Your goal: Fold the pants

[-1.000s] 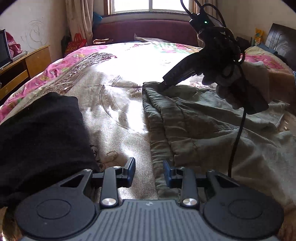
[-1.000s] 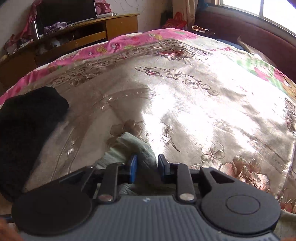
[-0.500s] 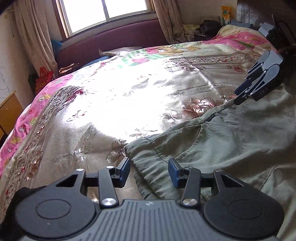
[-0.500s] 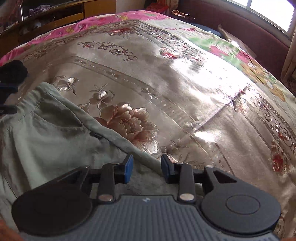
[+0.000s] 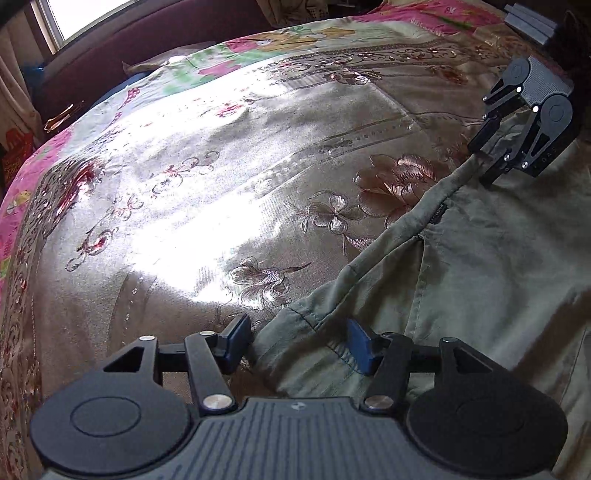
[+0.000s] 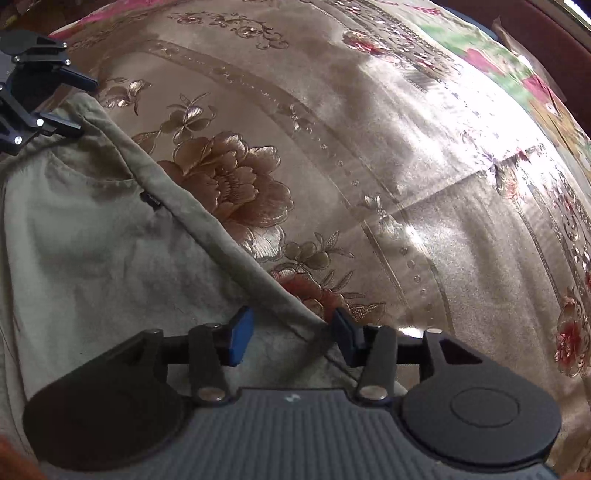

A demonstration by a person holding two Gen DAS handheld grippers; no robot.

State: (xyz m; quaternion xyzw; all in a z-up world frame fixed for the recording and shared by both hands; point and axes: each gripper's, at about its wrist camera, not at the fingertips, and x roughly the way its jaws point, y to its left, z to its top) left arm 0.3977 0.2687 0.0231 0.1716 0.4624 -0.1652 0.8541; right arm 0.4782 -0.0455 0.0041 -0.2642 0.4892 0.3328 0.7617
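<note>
Both grippers, left gripper (image 5: pixel 299 341) and right gripper (image 6: pixel 291 338), have just been opening, jaws apart over the pants (image 5: pixel 498 266) waistband, leaving it flat on the bed (image 5: pixel 221 166).

Place: a bedroom in a home.
Bed: a shiny gold bedspread (image 5: pixel 229 192) with embroidered flowers and a pink floral border fills both views.
Far side: a dark red padded headboard (image 5: pixel 155 48).
Far left: a bright window (image 5: pixel 81 14) with a pale curtain (image 5: pixel 14 96).

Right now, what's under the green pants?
The pants lie on the gold floral bedspread, which shows past their edge. Whatever is beneath the fabric itself is covered.
</note>
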